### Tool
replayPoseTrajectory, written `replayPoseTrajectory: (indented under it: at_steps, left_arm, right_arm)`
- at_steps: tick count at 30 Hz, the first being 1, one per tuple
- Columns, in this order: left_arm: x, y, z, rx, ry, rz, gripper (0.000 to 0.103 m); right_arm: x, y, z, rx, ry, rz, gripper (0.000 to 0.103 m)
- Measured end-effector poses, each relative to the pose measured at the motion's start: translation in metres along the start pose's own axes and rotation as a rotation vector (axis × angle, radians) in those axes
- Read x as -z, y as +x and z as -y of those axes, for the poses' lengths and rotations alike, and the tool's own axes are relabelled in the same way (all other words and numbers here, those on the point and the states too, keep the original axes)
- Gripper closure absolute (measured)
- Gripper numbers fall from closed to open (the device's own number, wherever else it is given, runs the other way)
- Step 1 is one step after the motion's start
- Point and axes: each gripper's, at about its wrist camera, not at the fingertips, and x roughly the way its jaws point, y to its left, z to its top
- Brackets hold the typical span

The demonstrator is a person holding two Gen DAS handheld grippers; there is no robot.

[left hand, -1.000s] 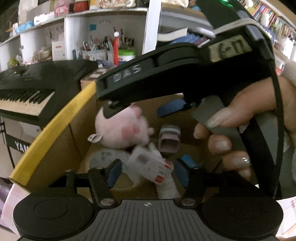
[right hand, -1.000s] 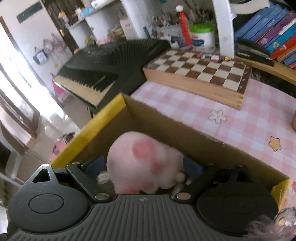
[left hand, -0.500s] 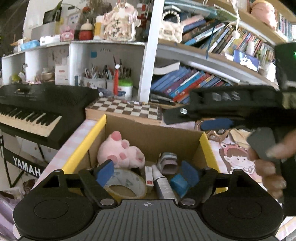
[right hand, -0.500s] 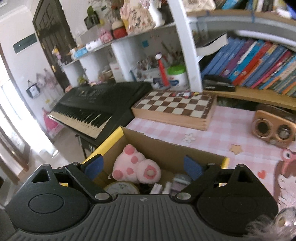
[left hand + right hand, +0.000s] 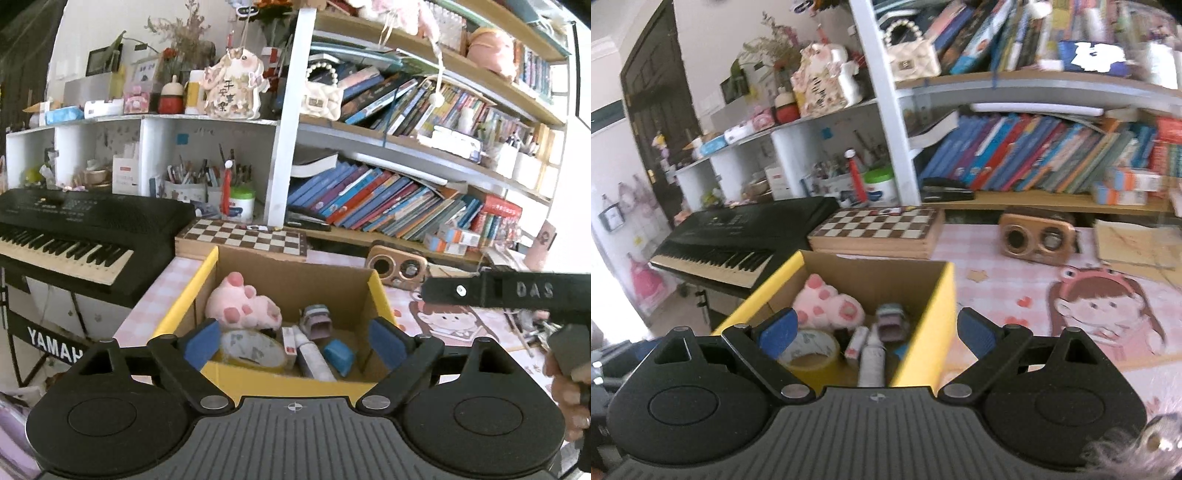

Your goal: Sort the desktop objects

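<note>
A cardboard box with yellow rims stands on the pink checked tablecloth. In it lie a pink plush toy, a roll of tape, a white tube, a small grey-pink device and a blue block. My left gripper is open and empty above the box's near edge. My right gripper is open and empty above the box; its body shows at the right of the left wrist view.
A chessboard box and a wooden speaker stand behind the box. A black keyboard is at the left. Bookshelves fill the back. A cartoon girl mat lies to the right.
Both grippers have pulled back and up from the box. The right gripper let go of the pink plush, which now lies in the box. The right gripper moved off to the right.
</note>
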Motion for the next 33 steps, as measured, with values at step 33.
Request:
replayPoseTrajectory:
  at_steps: [33]
  left_arm:
    - [0.086,-0.066,0.039,0.012,0.133,-0.097,0.007]
  right_arm:
    - [0.157,-0.129,-0.026,0.361,-0.070,0.057,0.010]
